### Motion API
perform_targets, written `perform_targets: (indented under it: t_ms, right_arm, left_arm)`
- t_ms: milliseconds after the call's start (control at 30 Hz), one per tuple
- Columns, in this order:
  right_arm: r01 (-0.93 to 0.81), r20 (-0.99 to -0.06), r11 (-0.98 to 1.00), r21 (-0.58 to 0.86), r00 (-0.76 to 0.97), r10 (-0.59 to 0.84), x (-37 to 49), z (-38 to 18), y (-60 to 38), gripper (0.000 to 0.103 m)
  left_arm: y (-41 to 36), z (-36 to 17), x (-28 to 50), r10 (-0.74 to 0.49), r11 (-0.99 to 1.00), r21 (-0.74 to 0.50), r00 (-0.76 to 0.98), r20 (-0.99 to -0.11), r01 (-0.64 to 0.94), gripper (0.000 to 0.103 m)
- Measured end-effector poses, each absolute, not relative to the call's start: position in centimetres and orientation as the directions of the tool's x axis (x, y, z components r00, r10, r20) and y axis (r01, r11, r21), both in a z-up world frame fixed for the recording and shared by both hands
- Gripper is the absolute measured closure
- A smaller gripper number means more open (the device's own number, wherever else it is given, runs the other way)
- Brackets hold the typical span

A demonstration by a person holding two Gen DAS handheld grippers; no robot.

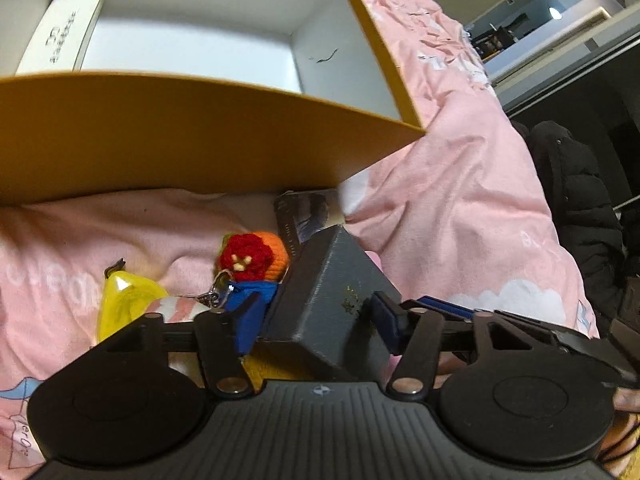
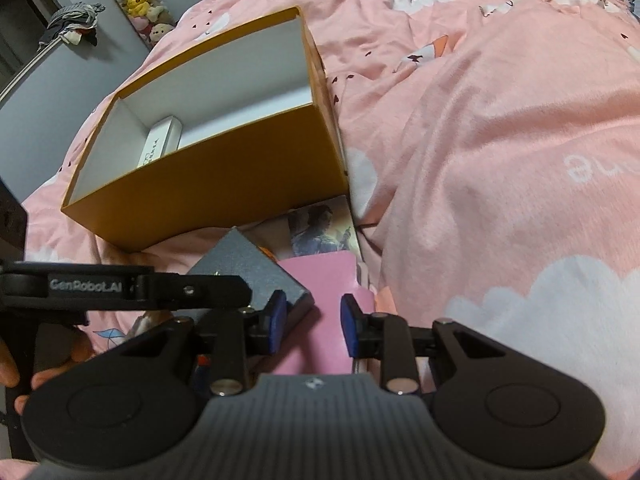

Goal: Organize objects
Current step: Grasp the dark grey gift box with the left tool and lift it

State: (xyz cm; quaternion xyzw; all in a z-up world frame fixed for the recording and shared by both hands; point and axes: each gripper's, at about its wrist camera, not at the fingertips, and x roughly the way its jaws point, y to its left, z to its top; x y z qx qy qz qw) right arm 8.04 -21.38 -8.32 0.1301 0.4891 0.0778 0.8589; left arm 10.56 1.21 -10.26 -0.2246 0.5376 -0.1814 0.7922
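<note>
Pink bedspread (image 1: 460,208) lying under the orange box (image 1: 200,136) in the left wrist view. Grey box (image 1: 336,300) sitting tilted between the left gripper (image 1: 316,320) pads, jaws standing wide, contact unclear. In the right wrist view, pink item (image 2: 316,308) lying between the right gripper (image 2: 314,320) pads, jaws standing narrow, grip unclear, grey box just beside the left pad.

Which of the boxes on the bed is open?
The big mustard-yellow box with the white inside: it has no lid on and a small white box lies in it. The grey box between the left gripper's fingers is closed.
</note>
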Motion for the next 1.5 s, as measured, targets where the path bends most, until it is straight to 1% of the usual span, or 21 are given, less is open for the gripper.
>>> perform_targets:
  t_ms: [33,133,167,200,267,333,500,600,633,667,700,833,900,967,1067,1167,1300,1333,1367,1400,1500]
  right_arm:
    - [0.002,-0.821,0.955,0.298,0.510,0.255,8.0,-8.3,-21.5,0.073]
    - [0.030,-0.827,0.952,0.306,0.504,0.250,8.1,-8.5,-22.3,0.073]
    - [0.037,-0.830,0.951,0.306,0.500,0.247,8.2,-8.6,-22.4,0.073]
    - [0.045,-0.834,0.950,0.309,0.492,0.248,8.2,-8.8,-22.6,0.073]
    - [0.050,-0.846,0.946,0.319,0.466,0.261,8.2,-9.3,-22.7,0.076]
    - [0.058,-0.855,0.944,0.324,0.445,0.266,8.2,-9.9,-22.7,0.078]
    - [0.061,-0.854,0.939,0.339,0.440,0.280,8.2,-10.0,-22.9,0.078]
    - [0.050,-0.847,0.938,0.343,0.448,0.286,8.4,-9.8,-22.9,0.077]
    - [0.047,-0.848,0.939,0.340,0.447,0.284,8.5,-9.8,-22.9,0.074]
    - [0.044,-0.851,0.941,0.337,0.441,0.284,8.8,-9.9,-23.0,0.065]
    - [0.042,-0.855,0.941,0.336,0.432,0.286,9.0,-10.0,-23.0,0.063]
    - [0.074,-0.869,0.932,0.354,0.396,0.299,10.0,-11.3,-23.7,0.063]
    - [0.079,-0.862,0.920,0.385,0.386,0.328,10.2,-11.7,-23.8,0.063]
    - [0.088,-0.863,0.918,0.386,0.385,0.326,10.3,-11.6,-23.9,0.063]
    - [0.048,-0.861,0.936,0.348,0.412,0.298,11.0,-10.4,-23.5,0.063]
    - [-0.009,-0.856,0.956,0.295,0.442,0.268,13.0,-9.3,-22.8,0.062]
    - [-0.082,-0.884,0.978,0.191,0.419,0.208,16.5,-10.3,-20.9,0.054]
    - [-0.099,-0.891,0.978,0.181,0.406,0.206,17.1,-10.7,-20.4,0.051]
    - [-0.115,-0.896,0.979,0.169,0.395,0.202,17.7,-11.2,-19.8,0.045]
    - [-0.132,-0.903,0.980,0.147,0.387,0.188,18.3,-11.6,-19.1,0.042]
    - [-0.167,-0.914,0.980,0.111,0.369,0.166,19.3,-12.7,-17.9,0.039]
  left_arm:
    - [1.2,-9.9,10.4,-0.533,0.831,-0.553,0.360,-0.766,0.053,0.049]
    - [0.8,-8.7,9.7,-0.547,0.826,-0.555,0.364,-0.753,0.093,0.059]
    - [0.6,-8.4,9.6,-0.558,0.821,-0.561,0.358,-0.749,0.107,0.060]
    - [0.3,-8.2,9.5,-0.578,0.808,-0.577,0.343,-0.741,0.116,0.064]
    - [-0.4,-8.4,9.8,-0.604,0.790,-0.601,0.320,-0.730,0.120,0.064]
    - [-0.9,-8.5,10.1,-0.576,0.810,-0.574,0.334,-0.746,0.116,0.066]
    - [-0.7,-7.9,9.5,-0.528,0.843,-0.524,0.383,-0.758,0.124,0.066]
    - [0.6,-6.9,8.7,-0.506,0.852,-0.511,0.437,-0.744,0.117,0.066]
    - [1.1,-6.5,8.6,-0.502,0.852,-0.511,0.454,-0.736,0.114,0.066]
    - [1.6,-6.2,8.5,-0.495,0.853,-0.511,0.470,-0.731,0.106,0.066]
    - [2.2,-6.0,8.3,-0.487,0.855,-0.511,0.485,-0.726,0.095,0.066]
    - [3.4,-5.8,8.3,-0.469,0.852,-0.520,0.521,-0.713,0.054,0.066]
    - [4.1,-5.7,8.3,-0.459,0.849,-0.527,0.540,-0.705,0.033,0.066]
    - [4.8,-5.4,8.2,-0.448,0.847,-0.531,0.560,-0.697,0.018,0.066]
    - [5.5,-5.1,8.5,-0.424,0.853,-0.522,0.578,-0.697,-0.003,0.066]
    - [5.6,-5.4,8.7,-0.370,0.878,-0.478,0.589,-0.718,-0.031,0.066]
    - [5.6,-5.6,8.8,-0.344,0.892,-0.450,0.586,-0.734,-0.041,0.066]
    - [5.6,-5.6,8.7,-0.344,0.893,-0.449,0.586,-0.734,-0.037,0.066]
    - [5.6,-5.4,8.7,-0.343,0.895,-0.445,0.588,-0.732,-0.034,0.066]
    - [5.6,-5.3,8.7,-0.338,0.898,-0.439,0.593,-0.731,-0.030,0.066]
    - [5.5,-4.9,8.6,-0.321,0.908,-0.418,0.604,-0.729,-0.022,0.066]
